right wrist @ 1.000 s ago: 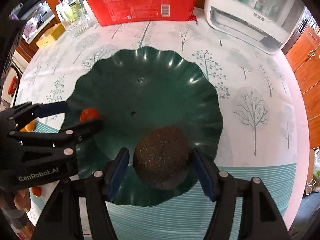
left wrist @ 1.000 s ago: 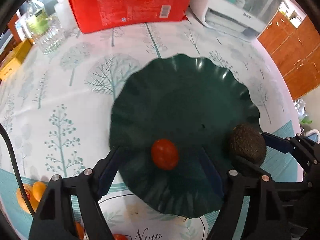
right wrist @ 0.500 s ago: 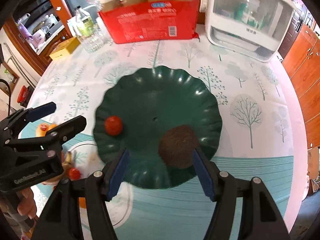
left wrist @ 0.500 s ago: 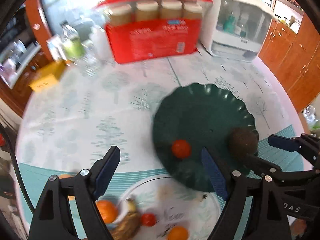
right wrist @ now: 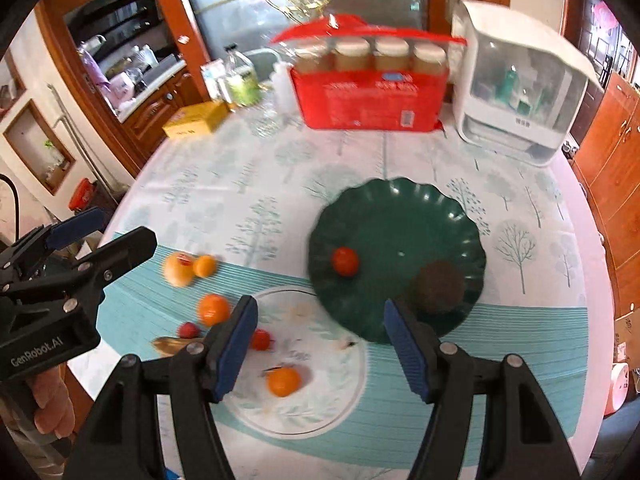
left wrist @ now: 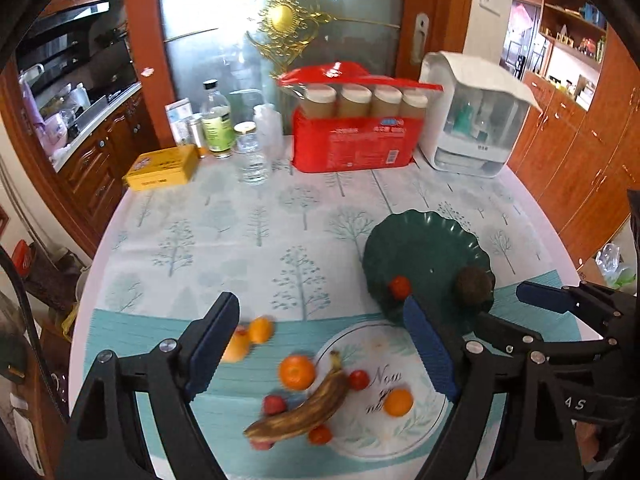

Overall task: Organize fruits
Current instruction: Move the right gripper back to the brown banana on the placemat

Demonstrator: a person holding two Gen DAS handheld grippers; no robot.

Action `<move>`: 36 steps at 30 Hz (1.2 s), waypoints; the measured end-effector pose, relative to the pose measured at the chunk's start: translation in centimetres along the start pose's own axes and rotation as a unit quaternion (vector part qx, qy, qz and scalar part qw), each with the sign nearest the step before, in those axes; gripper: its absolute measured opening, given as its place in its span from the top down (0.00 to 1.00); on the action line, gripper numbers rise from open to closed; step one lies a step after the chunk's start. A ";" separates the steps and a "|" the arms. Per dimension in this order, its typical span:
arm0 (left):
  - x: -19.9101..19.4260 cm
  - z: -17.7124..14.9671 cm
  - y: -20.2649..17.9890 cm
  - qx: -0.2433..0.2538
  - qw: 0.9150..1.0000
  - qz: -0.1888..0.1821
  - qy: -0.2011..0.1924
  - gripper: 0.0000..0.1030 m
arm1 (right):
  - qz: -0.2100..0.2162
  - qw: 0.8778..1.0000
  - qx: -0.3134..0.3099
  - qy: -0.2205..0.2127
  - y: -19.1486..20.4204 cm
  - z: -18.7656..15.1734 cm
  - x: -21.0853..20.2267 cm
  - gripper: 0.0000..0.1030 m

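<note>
A dark green scalloped plate (left wrist: 428,248) (right wrist: 400,220) holds a red tomato (left wrist: 400,286) (right wrist: 345,261) and a dark rough avocado (left wrist: 473,285) (right wrist: 438,288). On the near table lie a brown banana (left wrist: 304,410), two oranges (left wrist: 297,371) (left wrist: 397,402), a peach (left wrist: 240,344) and small red tomatoes (left wrist: 358,379). My left gripper (left wrist: 320,320) (right wrist: 120,228) hangs open above these fruits, holding nothing. My right gripper (right wrist: 320,308) (left wrist: 512,308) is open too, high over the plate's near edge, with nothing between its fingers.
At the back stand a red carton of jars (left wrist: 352,148), a white lidded appliance (left wrist: 476,128), a yellow tin (left wrist: 162,168), bottles (left wrist: 218,120) and a glass (left wrist: 250,156). Wooden cabinets (left wrist: 580,160) line the right side. The tree-print tablecloth (left wrist: 240,240) lies bare left of the plate.
Both grippers have risen and drawn back from the green plate. The tomato and the avocado stay on it, out from between the fingers. The loose fruits on the near table have come into view.
</note>
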State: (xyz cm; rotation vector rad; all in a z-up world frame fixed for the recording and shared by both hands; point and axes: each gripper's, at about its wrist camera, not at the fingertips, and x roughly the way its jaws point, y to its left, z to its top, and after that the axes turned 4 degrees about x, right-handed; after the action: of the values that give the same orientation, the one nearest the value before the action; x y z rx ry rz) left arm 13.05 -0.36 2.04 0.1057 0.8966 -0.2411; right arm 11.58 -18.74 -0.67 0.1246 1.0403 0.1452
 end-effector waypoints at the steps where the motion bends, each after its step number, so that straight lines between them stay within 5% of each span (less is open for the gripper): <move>1: -0.8 -0.4 0.8 -0.002 1.000 -0.004 -0.002 0.19 | 0.001 1.000 0.000 -0.004 0.6 -0.2 -0.4 0.34; 15: -5.0 -8.2 6.7 -0.006 1.000 0.030 0.002 0.19 | 0.008 1.000 0.018 -0.013 5.2 -4.8 -1.8 0.34; 28: 1.7 -15.7 7.5 -0.010 0.998 0.015 0.067 0.19 | 0.026 0.995 0.071 0.059 5.5 -7.5 4.4 0.34; 36: 7.0 -18.3 8.7 -0.051 0.993 -0.006 0.107 0.23 | 0.051 0.978 0.161 0.123 4.9 -8.5 10.4 0.34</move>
State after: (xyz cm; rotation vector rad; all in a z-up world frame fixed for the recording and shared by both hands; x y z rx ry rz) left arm 5.51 10.42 -14.85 0.0307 1.1217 -0.1970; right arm 9.05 -11.82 -12.90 0.4642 1.3009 0.0851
